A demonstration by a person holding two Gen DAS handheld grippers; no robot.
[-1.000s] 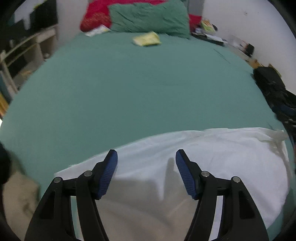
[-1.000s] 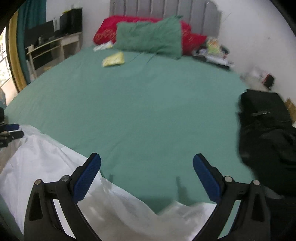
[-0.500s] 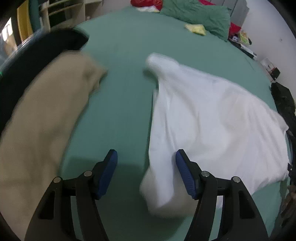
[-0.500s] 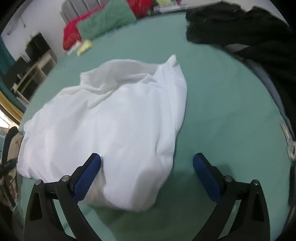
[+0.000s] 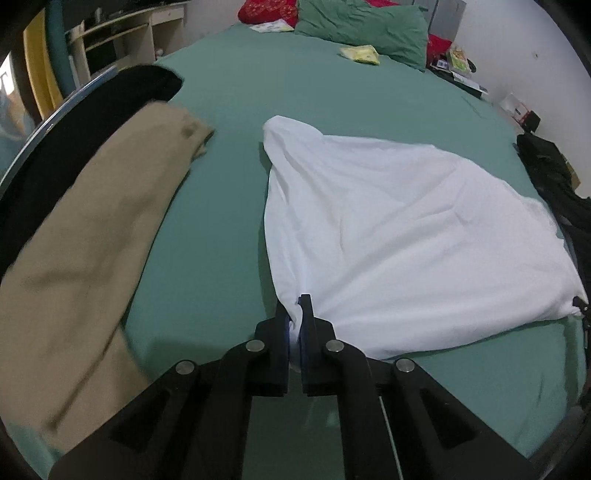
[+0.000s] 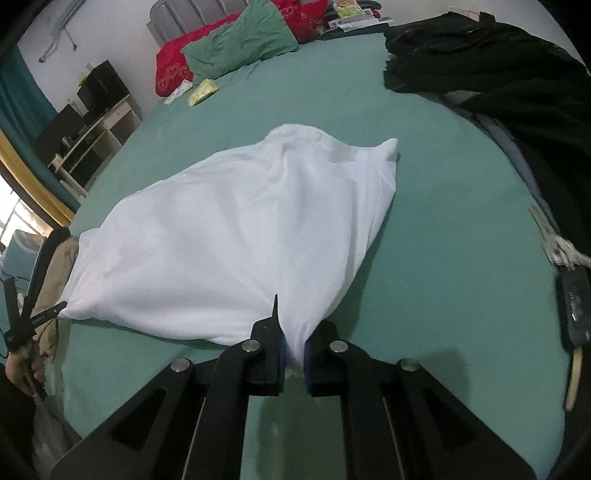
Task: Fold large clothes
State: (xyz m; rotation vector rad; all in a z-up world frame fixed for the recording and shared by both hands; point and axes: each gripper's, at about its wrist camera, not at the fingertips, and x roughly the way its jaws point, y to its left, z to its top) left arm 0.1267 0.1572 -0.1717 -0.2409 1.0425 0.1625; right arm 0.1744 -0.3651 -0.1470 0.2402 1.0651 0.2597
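Fingers [image 5: 294, 325] now shut, white garment [image 5: 399, 236] pinched between

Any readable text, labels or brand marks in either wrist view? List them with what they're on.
None readable.
Yellow packet by the green pillow: print too blurred.
Papers and boxes beside the bed's head: print too small.
Small box by the wall: markings illegible.
White garment: no visible label.

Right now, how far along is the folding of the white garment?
Barely begun. Done: the white garment lies spread on the green bed. In hand: the left gripper and right gripper each pinch a near corner. Left: every fold; the tan garment also waits.
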